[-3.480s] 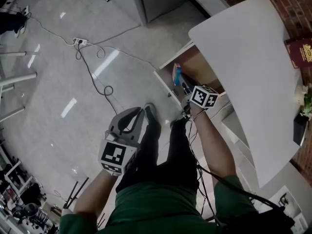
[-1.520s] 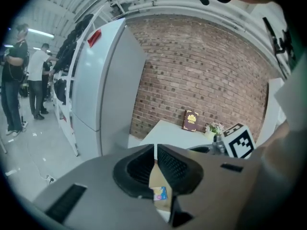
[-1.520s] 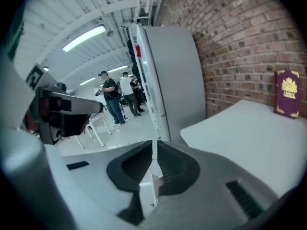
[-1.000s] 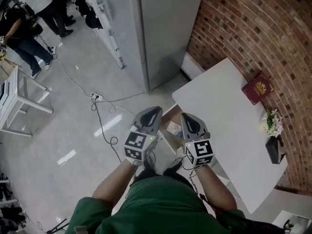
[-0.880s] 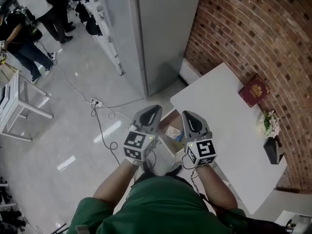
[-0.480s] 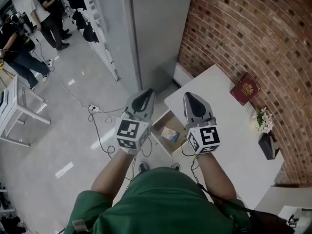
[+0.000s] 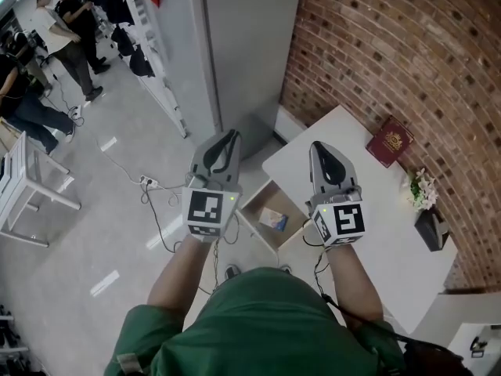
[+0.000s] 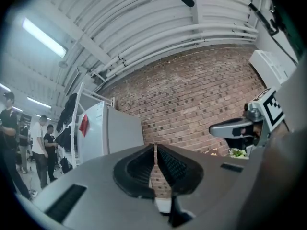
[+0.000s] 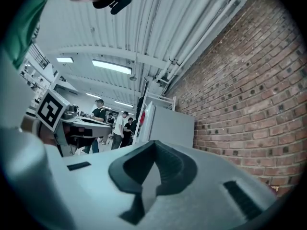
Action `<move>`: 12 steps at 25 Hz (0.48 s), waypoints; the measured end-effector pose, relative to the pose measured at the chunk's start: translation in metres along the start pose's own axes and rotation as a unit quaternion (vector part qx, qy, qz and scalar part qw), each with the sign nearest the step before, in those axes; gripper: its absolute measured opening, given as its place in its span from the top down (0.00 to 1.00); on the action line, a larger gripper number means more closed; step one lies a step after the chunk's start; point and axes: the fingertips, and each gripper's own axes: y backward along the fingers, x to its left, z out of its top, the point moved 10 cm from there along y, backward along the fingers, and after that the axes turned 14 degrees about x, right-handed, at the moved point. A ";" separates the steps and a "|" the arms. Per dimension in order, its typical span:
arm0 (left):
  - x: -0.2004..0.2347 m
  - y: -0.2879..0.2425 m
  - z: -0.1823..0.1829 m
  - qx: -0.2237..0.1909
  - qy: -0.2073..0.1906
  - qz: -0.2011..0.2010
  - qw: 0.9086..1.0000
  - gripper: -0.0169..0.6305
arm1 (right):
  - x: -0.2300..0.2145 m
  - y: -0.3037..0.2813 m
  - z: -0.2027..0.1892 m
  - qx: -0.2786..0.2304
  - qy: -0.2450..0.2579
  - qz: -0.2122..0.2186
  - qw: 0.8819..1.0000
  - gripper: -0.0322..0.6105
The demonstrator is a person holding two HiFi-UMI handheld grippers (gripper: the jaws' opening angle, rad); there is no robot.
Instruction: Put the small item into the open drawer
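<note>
Below the white table (image 7: 376,210) an open drawer (image 7: 261,200) shows in the head view. A small blue-and-white item (image 7: 274,219) lies inside it. Both grippers are held high above the drawer, side by side and pointing away from me. My left gripper (image 7: 228,135) hangs left of the drawer and my right gripper (image 7: 319,147) over the table's near edge. In the left gripper view the left gripper (image 8: 154,148) has its jaws shut with nothing between them. The right gripper (image 9: 154,145) in its own view is likewise shut and empty.
A tall grey cabinet (image 7: 243,45) stands against the brick wall (image 7: 407,53) beyond the drawer. On the table lie a red book (image 7: 389,141) and a dark pot with flowers (image 7: 425,210). Cables (image 7: 149,190) trail over the floor. People (image 7: 55,37) stand at the far left.
Both grippers have risen from the drawer's height to well above it, and the head view has lifted with them. The small item, earlier at the right gripper by the drawer, now lies in the drawer.
</note>
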 end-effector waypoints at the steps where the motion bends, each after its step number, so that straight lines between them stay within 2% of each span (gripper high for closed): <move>1: 0.001 0.001 0.001 -0.006 -0.001 0.002 1.000 0.95 | -0.001 0.001 0.001 0.001 -0.001 -0.001 1.000 0.95; 7: -0.003 0.015 0.010 -0.017 -0.006 -0.005 1.000 0.95 | -0.004 0.002 -0.004 0.019 -0.028 -0.003 0.999 0.95; 12: 0.003 0.020 0.004 -0.012 0.012 -0.010 1.000 0.95 | 0.002 -0.002 -0.005 0.011 -0.038 -0.005 0.999 0.95</move>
